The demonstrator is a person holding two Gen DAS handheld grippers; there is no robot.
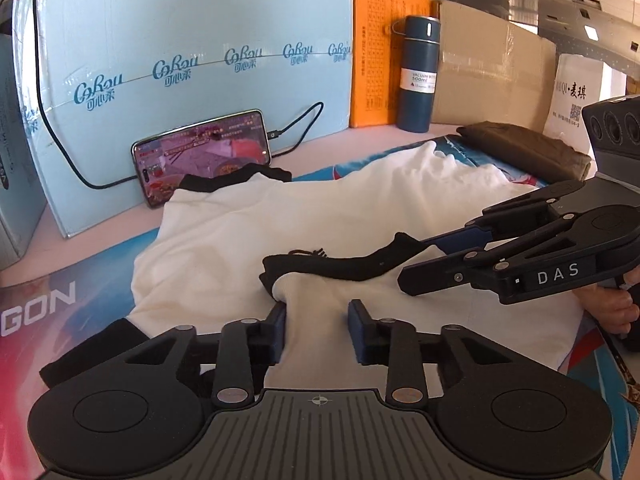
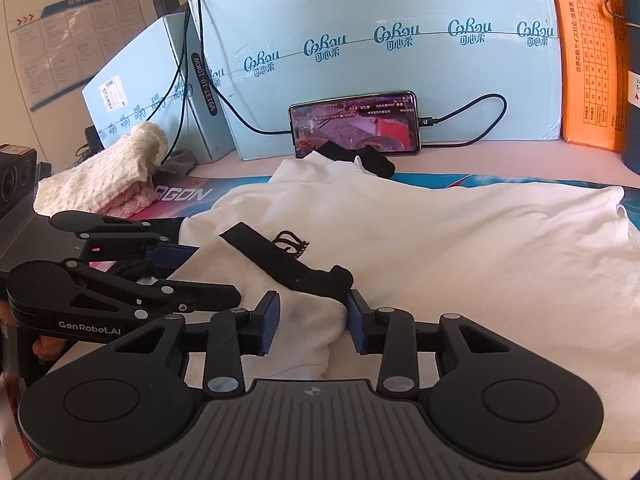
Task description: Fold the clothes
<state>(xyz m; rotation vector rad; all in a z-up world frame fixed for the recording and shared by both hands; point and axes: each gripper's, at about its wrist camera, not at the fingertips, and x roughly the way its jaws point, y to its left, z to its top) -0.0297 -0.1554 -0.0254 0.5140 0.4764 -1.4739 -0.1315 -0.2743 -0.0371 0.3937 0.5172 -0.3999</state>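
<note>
Looking along the left hand-held gripper [image 1: 316, 322]: its pads pinch a bunched ridge of the white shirt [image 1: 248, 232] just below the black collar [image 1: 340, 266]. The right hand-held gripper [image 1: 416, 264] comes in from the right edge, fingertips at the collar's far end; how its fingers stand can't be told from this side. Only this view shows the dark folded garment [image 1: 528, 150] at the back right, the blue flask [image 1: 418, 74], and a ceiling with light panels.

Right wrist view: the right hand-held gripper [image 2: 312, 318] is clamped on a fold of the white shirt [image 2: 440, 248] beside the black collar [image 2: 280, 258]. The left hand-held gripper [image 2: 208, 276] is side-on at left, tips at the shirt edge. Only here: a cream knit pile [image 2: 100, 176] at left and a wall chart [image 2: 68, 44].

Bench [image 2: 500, 156] carries a printed mat [image 2: 188, 194]; pale blue boxes [image 2: 360, 56] behind, a phone [image 2: 354, 122] propped against them. Shirt lies spread over the mat.
</note>
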